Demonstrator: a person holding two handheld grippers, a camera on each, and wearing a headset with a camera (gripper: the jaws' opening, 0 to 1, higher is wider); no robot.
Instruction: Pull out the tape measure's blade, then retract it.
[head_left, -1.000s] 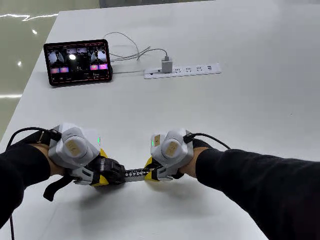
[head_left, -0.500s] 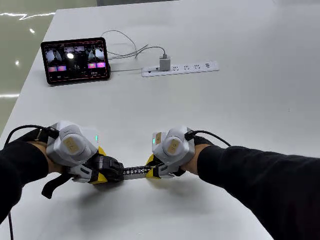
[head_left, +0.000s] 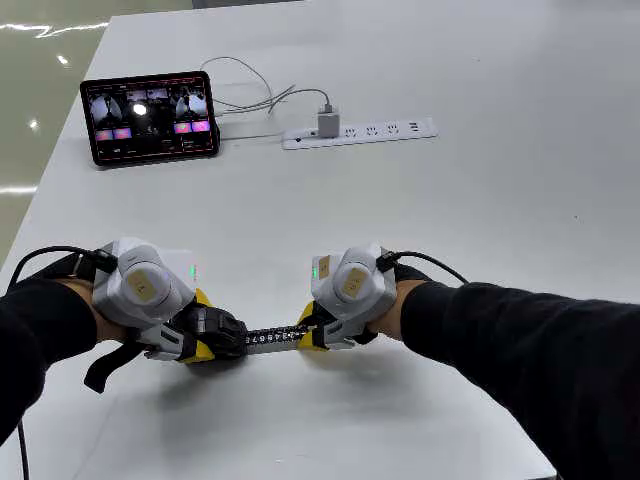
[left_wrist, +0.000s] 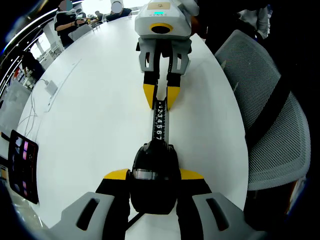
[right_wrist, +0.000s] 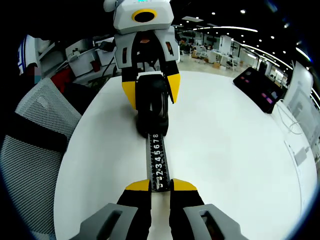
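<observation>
The white table (head_left: 450, 200) took up most of the head view. In the left gripper view, a grey mesh chair (left_wrist: 270, 125) stood at its edge. A tablet (head_left: 150, 117) with a lit screen lay at the far left of the table. To its right lay a white power strip (head_left: 360, 131) with a charger plugged into it.

Near the table's front edge, the two grippers faced each other, close together. The left gripper (head_left: 205, 337) had its yellow-tipped jaws closed around the sides of the black tape measure case (left_wrist: 152, 180), which sat on the table between them and filled the gap. The right gripper (right_wrist: 160, 186) had its jaws drawn nearly together, pinching the free end of the blade (right_wrist: 156, 157).

The blade ran straight and low over the table from the mouth of the tape measure case to the right gripper's tips. Only a short length was out, with printed numbers up to about eight showing between the two grippers.
</observation>
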